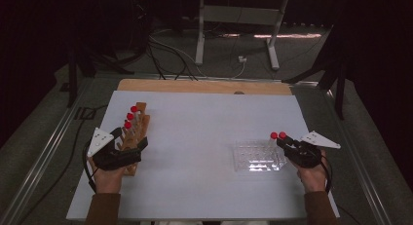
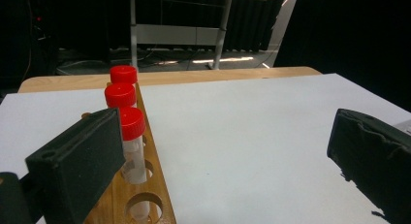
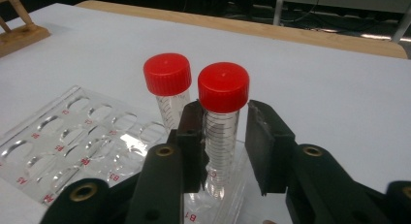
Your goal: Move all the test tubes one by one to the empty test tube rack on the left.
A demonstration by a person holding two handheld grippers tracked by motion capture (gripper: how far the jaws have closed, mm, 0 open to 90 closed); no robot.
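Two red-capped tubes stand in a clear plastic rack (image 1: 253, 159) (image 3: 72, 136) at the right. My right gripper (image 1: 284, 140) (image 3: 223, 136) has its jaws around the nearer tube (image 1: 282, 135) (image 3: 223, 87). One pad touches it and a thin gap shows at the other. The second tube (image 1: 273, 135) (image 3: 167, 73) stands just behind. At the left, a wooden rack (image 1: 141, 110) (image 2: 155, 185) holds three red-capped tubes (image 1: 130, 117) (image 2: 120, 95). My left gripper (image 1: 130, 140) (image 2: 218, 185) is open wide at the rack's near end, gripping nothing.
A white sheet (image 1: 209, 122) covers the table, and a strip of its wooden top (image 1: 204, 86) shows along the far edge. Beyond it on the floor are a metal table frame (image 1: 199, 35) and loose cables (image 1: 165, 45). Several wells of the clear rack are empty.
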